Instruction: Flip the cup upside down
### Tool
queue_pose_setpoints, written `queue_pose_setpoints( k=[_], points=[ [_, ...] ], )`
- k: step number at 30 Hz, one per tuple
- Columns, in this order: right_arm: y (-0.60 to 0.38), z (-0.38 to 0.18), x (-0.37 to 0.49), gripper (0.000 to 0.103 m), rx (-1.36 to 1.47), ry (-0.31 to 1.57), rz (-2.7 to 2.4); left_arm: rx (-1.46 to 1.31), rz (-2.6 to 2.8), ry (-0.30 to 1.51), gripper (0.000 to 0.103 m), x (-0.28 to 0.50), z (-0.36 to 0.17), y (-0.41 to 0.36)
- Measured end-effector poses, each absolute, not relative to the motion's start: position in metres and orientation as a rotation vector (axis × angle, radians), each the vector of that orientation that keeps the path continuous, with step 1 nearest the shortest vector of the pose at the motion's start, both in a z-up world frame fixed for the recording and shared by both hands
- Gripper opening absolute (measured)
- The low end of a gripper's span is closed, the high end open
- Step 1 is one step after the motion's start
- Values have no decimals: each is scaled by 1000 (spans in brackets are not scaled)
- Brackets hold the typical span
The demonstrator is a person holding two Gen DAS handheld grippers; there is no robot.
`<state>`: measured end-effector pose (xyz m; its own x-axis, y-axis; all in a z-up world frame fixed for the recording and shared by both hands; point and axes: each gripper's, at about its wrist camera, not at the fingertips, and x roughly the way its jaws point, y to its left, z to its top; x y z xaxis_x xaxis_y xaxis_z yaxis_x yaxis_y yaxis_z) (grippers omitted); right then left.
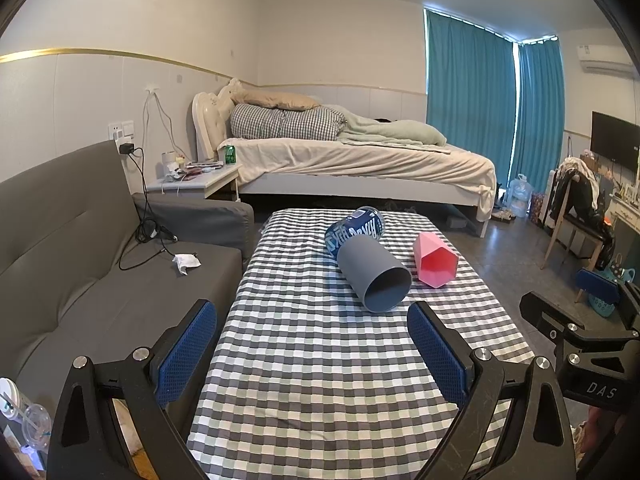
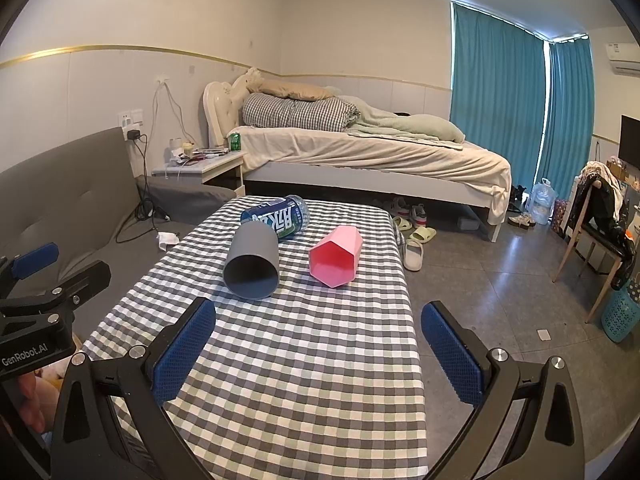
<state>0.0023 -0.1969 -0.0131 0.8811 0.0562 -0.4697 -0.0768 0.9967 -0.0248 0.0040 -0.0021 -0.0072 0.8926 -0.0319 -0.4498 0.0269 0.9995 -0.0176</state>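
A grey cup (image 1: 374,278) lies on its side on the checked table (image 1: 304,368), mouth toward me; it also shows in the right wrist view (image 2: 252,264). A pink faceted cup (image 1: 434,260) lies on its side to its right, also seen in the right wrist view (image 2: 336,256). My left gripper (image 1: 312,332) is open and empty, short of the grey cup. My right gripper (image 2: 320,336) is open and empty, short of both cups, above the table's right part.
A blue-labelled plastic bottle (image 1: 356,230) lies behind the grey cup, touching it. A grey sofa (image 1: 80,264) stands left of the table. A bed (image 1: 360,160) is behind. Slippers (image 2: 414,248) lie on the floor right of the table. A chair (image 2: 600,232) stands far right.
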Motion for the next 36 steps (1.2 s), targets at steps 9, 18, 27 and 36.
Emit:
queue_pose_setpoints(
  k=[9, 18, 27, 36],
  points=[
    [-198, -13, 3, 103, -43, 491, 67, -9, -29, 468, 99, 4, -8, -3],
    [-198, -13, 3, 103, -44, 492, 66, -7, -32, 471, 99, 4, -11, -4],
    [-198, -13, 6, 103, -47, 499, 64, -19, -29, 487, 99, 7, -14, -4],
    [-197, -15, 20, 103, -24, 527, 64, -25, -31, 494, 99, 26, -12, -2]
  ],
)
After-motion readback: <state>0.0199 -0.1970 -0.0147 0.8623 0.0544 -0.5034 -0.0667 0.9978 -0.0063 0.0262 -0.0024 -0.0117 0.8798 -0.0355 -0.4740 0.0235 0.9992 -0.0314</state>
